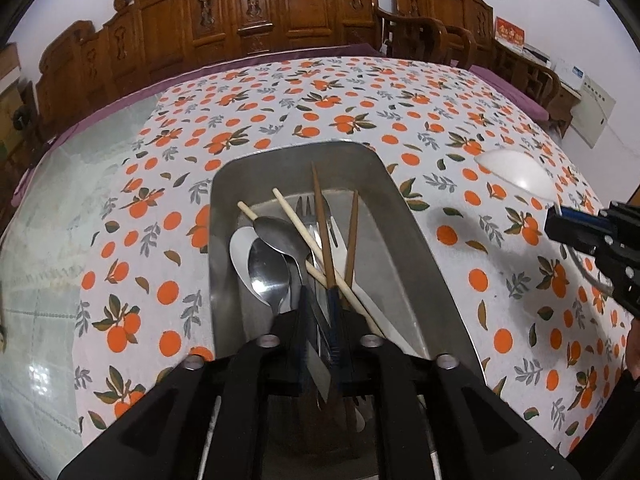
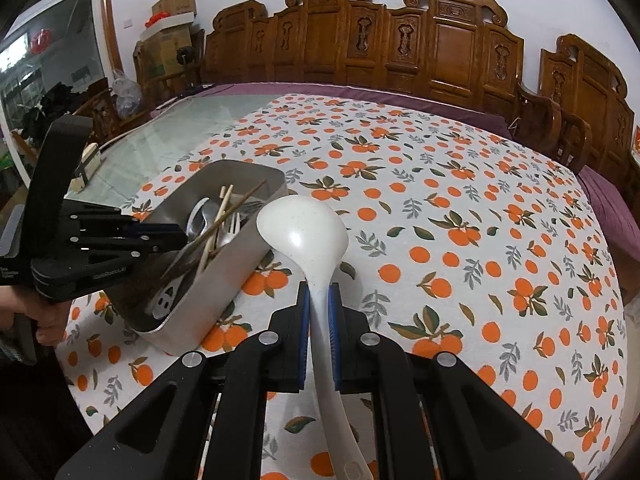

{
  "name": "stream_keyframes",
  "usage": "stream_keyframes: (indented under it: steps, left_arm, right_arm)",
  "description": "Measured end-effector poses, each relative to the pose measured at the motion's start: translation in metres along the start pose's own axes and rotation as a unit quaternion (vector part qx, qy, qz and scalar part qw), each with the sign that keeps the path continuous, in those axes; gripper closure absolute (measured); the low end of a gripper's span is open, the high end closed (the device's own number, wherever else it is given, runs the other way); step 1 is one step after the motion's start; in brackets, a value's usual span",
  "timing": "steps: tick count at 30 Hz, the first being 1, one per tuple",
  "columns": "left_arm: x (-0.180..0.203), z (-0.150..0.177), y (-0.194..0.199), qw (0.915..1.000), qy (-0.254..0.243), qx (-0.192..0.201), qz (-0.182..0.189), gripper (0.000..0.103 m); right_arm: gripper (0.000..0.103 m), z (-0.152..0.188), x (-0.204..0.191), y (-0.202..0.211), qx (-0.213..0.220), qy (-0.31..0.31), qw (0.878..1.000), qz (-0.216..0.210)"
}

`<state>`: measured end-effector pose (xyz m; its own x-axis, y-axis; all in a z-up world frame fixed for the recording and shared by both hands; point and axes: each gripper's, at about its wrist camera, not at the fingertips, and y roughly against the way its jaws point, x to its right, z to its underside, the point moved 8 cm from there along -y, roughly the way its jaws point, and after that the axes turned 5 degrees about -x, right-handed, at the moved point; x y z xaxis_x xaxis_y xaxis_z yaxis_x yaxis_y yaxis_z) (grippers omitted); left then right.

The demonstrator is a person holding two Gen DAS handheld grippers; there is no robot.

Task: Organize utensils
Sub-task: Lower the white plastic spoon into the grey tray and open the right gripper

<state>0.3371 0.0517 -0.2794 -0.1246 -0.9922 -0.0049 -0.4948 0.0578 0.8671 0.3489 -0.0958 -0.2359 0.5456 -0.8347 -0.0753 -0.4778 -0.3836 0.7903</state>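
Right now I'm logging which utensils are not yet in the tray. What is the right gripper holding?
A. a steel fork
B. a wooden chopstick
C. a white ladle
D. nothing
C: in the right wrist view the right gripper has its pads closed on the handle of the white ladle, whose bowl hangs above the tablecloth beside the metal tray.

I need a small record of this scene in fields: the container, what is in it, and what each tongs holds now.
container: metal tray on the orange-print tablecloth
contents: metal spoons, fork, light and dark chopsticks, white plastic utensils
left tongs: over the tray's near end, a flat metal handle between the fingers; grip unclear
right tongs: shut on white ladle, beside the tray
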Motion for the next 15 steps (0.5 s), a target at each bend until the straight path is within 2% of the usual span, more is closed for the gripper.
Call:
stream_keyframes:
  steps: [13, 15]
  left_arm:
    - [-0.044, -0.019, 0.039, 0.9969, 0.053, 0.058, -0.004, 0.047]
    - [-0.052, -0.021, 0.044, 0.9959, 0.059, 0.067, -0.01, 0.045]
  right_arm:
    - [0.093, -0.013, -0.039, -0.008, 0.003, -0.014, 0.999, -0.029]
    - [0.093, -0.018, -0.047, -0.01, 0.003, -0.012, 0.999, -0.032]
